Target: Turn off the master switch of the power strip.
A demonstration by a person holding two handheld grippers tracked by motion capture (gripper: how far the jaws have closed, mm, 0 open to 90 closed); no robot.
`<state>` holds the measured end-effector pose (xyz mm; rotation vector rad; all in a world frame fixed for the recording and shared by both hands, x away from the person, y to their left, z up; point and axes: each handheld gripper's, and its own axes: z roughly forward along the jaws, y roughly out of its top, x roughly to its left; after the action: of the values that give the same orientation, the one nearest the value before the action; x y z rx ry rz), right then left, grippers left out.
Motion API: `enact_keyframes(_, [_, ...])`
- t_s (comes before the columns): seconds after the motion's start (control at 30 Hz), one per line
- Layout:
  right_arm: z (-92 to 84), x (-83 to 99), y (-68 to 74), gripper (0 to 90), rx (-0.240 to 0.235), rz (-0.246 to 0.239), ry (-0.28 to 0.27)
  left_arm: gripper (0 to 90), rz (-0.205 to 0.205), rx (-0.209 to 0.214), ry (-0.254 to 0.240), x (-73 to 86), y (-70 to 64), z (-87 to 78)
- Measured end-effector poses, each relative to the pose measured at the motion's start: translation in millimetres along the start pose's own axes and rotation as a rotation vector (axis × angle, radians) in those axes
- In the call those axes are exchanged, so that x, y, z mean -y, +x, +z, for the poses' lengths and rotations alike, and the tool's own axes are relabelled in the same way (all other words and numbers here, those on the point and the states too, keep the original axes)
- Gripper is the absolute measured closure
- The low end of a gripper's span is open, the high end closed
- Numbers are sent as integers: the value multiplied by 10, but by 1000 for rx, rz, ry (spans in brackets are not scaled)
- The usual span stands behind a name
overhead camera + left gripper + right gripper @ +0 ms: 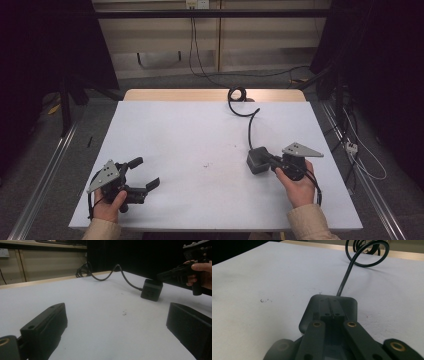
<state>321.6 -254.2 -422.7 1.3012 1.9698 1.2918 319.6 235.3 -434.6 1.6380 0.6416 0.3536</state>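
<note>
A dark grey power adapter block (258, 160) sits on the white counter (200, 135), toward the right edge and a little nearer the front edge than the back. Its black cable (251, 120) runs from the block's far side toward the back edge, curves, and ends in a loose coil (238, 94) lying at the middle of the back edge, where the white sheet meets a strip of bare wood. The right hand-held gripper (267, 159), gripped in the person's right hand (299, 185), lies low over the counter with its tips at the near side of the block; in the right gripper view its two jaws are drawn tight together, with no gap between them, and their tips sit right over the block's top (329, 307). Whether the tips actually press on the block cannot be told. The left hand-held gripper (146, 173), in the left hand (111, 204), rests near the front left corner, well apart from the block, with its jaws spread wide and nothing between them; the left gripper view shows bare counter between the two black jaws. A small dark smudge (205, 164) marks the sheet about midway between the two grippers.
</note>
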Motion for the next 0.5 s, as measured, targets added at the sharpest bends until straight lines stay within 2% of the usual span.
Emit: enact_keyframes(0.5, [13, -23, 8, 900, -1, -6, 6, 29, 5, 1, 1, -3, 2, -1])
